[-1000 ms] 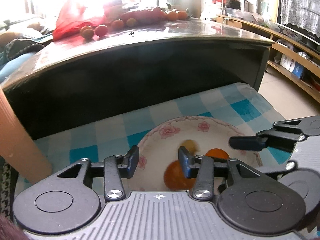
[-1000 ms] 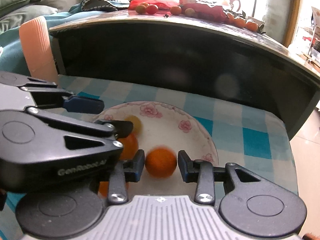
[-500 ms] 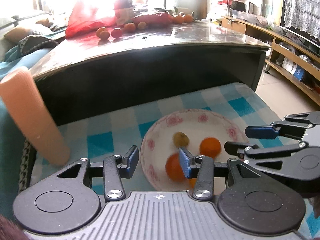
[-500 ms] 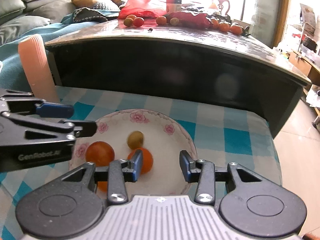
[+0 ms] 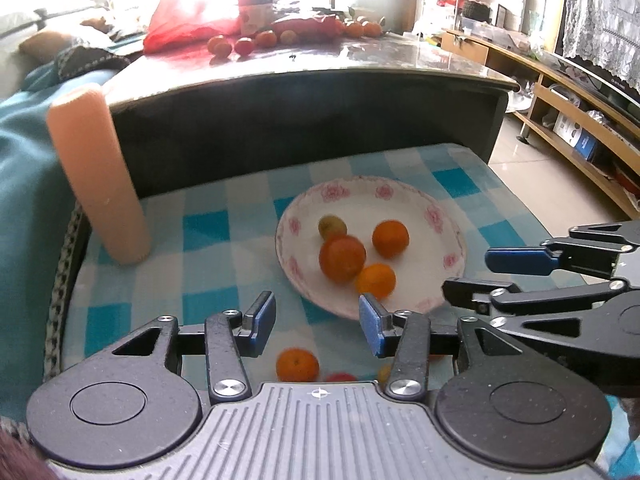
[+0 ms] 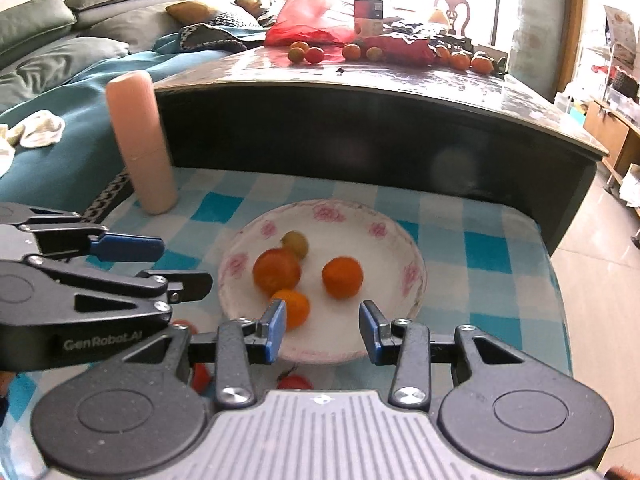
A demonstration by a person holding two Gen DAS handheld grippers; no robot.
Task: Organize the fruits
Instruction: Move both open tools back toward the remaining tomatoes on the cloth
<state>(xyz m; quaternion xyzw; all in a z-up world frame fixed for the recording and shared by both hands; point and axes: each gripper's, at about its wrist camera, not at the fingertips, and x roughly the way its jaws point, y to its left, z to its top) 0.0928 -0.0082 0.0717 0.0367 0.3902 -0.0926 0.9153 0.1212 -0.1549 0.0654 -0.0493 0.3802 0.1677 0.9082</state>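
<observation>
A white floral plate (image 5: 436, 204) (image 6: 412, 252) sits on the blue checked cloth. It holds a large orange-red fruit (image 5: 342, 258) (image 6: 277, 271), two oranges (image 5: 390, 238) (image 6: 343, 277) and a small green-yellow fruit (image 5: 331, 226) (image 6: 295, 243). My left gripper (image 5: 318, 322) is open and empty, near the plate's front left rim. My right gripper (image 6: 322, 332) is open and empty above the plate's front rim. A loose orange (image 5: 297, 365) and red fruits (image 6: 294, 382) lie on the cloth below the grippers.
A tall peach cylinder (image 5: 98, 176) (image 6: 142, 144) stands left of the plate. Behind is a dark table (image 5: 304, 104) with more fruit (image 5: 240, 45) and a red bag (image 6: 310, 20). A teal sofa is at left, a wooden shelf (image 5: 568, 92) at right.
Both grippers have drawn back and up from the plate. The orange that was between the right fingers now lies in the plate. More of the cloth and loose fruit shows.
</observation>
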